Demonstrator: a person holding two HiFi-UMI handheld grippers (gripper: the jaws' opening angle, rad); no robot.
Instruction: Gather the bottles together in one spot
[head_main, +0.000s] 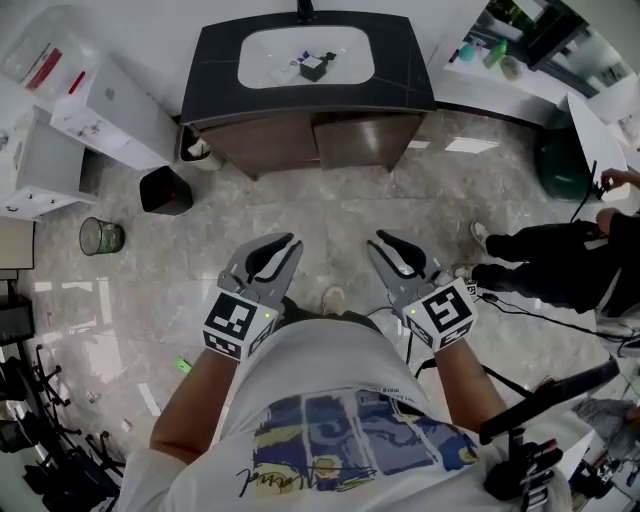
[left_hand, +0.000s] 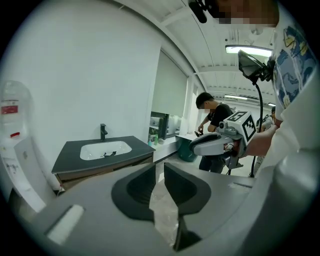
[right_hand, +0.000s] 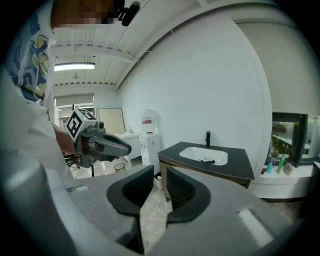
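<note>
While I had nothing in either tool, the head view showed the left gripper (head_main: 288, 243) and right gripper (head_main: 383, 242) held side by side over the floor (head_main: 330, 200), well short of the vanity (head_main: 400, 70). The bottles (head_main: 495, 53) stood on a ledge beyond its right end. A person in black (head_main: 560, 265) and cables (head_main: 530, 312) lay on that side, so I judged a snag or collision possible on a careless approach.

In the left gripper view the tongs were parted by only a narrow slit, with nothing between them.

The right gripper view showed the same slim, empty gap, with the bottles far off to the right. Pushed in that narrow, I reckoned, either tool would topple a bottle rather than take it.
</note>
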